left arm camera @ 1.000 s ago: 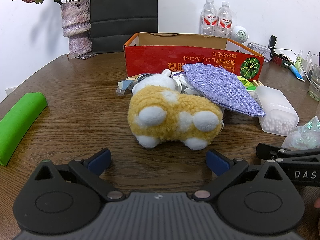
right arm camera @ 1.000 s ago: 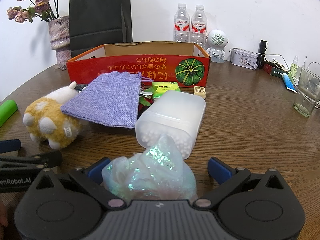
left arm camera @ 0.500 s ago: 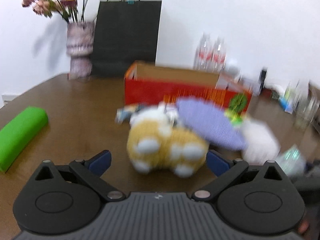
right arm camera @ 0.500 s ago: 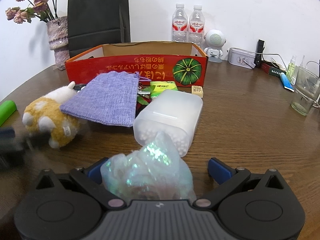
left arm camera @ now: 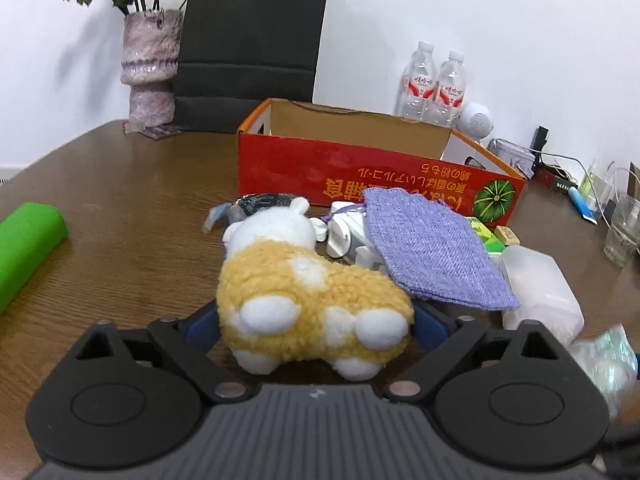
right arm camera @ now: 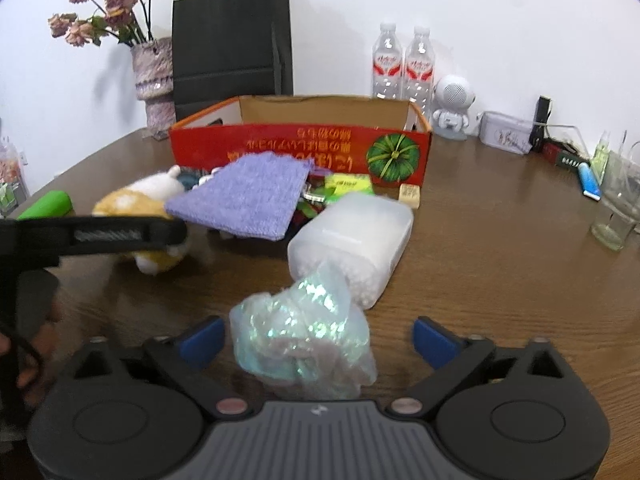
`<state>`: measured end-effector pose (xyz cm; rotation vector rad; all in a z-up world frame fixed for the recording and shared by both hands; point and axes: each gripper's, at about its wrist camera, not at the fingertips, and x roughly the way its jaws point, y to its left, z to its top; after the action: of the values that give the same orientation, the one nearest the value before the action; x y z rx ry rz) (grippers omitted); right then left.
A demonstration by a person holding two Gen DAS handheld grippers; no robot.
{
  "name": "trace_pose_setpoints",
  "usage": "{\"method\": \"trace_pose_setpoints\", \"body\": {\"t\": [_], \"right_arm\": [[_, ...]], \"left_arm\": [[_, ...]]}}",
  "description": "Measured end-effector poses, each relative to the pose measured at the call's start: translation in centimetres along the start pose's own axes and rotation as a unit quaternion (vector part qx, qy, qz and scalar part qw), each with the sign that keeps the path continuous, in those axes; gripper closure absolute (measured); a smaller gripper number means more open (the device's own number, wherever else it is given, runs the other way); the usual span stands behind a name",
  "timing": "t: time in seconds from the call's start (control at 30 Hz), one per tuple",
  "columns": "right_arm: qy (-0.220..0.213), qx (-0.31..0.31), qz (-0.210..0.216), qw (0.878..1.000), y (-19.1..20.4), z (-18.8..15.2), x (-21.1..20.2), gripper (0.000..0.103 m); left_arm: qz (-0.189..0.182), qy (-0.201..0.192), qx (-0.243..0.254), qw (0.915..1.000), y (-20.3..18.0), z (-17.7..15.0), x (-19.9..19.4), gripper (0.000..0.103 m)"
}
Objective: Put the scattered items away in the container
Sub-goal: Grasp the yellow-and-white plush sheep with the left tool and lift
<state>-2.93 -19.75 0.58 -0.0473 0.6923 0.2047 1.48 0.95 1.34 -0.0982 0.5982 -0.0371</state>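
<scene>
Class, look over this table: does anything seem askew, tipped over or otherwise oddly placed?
Yes. The cotton swab box lies on its side. The purple pouch is draped over other clutter, and the red box's printing is upside down from both views.

Bright, even indoor light, soft shadow of the flowers (right arm camera: 108,8) on the white wall, strong fisheye bending and dark corners, slight motion blur in both views, left tool (right arm camera: 100,236) smeared.
</scene>
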Motion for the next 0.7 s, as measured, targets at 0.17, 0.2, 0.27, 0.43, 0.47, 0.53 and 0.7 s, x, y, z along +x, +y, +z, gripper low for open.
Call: {"method": "trace_pose_setpoints", "body": {"t": [0.17, 0.2, 0.27, 0.43, 0.47, 0.53, 0.7], "right_arm": [[-0.016, -0.007, 0.021, 1.0, 0.1, -0.3, -1.5, 0.057], [-0.022, -0.007, 0.032, 0.999, 0.0, -0.5, -2.0, 0.059], [-0.032, -0.002, 0.05, 0.998, -0.2, -0.5, -3.0, 0.061], [-0.079, -0.005, 0.065, 0.995, -1.0, 2.8, -6.0, 0.061], [-0.093, -0.006, 0.065, 0.993, -1.3, 4.1, -6.4, 0.061], [-0.122, -0.012, 0.059, 0.991, -2.3, 7.8, -6.5, 0.06], [-0.089, 0.0, 0.049, 0.995, -3.8, 18.9, 0.0, 0.058]], "left_arm": [[0.008, -0.021, 0.041, 0.9989, 0.2, -2.1, -3.6, 0.013], [0.007, -0.029, 0.04, 0.9988, 0.3, -2.5, -4.5, 0.013], [0.009, -0.045, 0.022, 0.9987, 0.9, -2.6, -6.4, 0.013], [-0.024, -0.099, 0.006, 0.9947, 1.4, 1.9, -9.8, 0.014], [-0.035, -0.11, 0.011, 0.9932, 1.4, 3.6, -9.8, 0.014], [-0.046, -0.124, 0.012, 0.9912, 1.5, 7.9, -8.7, 0.013], [-0.067, -0.066, 0.024, 0.9952, 0.7, 18.5, 1.4, 0.012]]}}
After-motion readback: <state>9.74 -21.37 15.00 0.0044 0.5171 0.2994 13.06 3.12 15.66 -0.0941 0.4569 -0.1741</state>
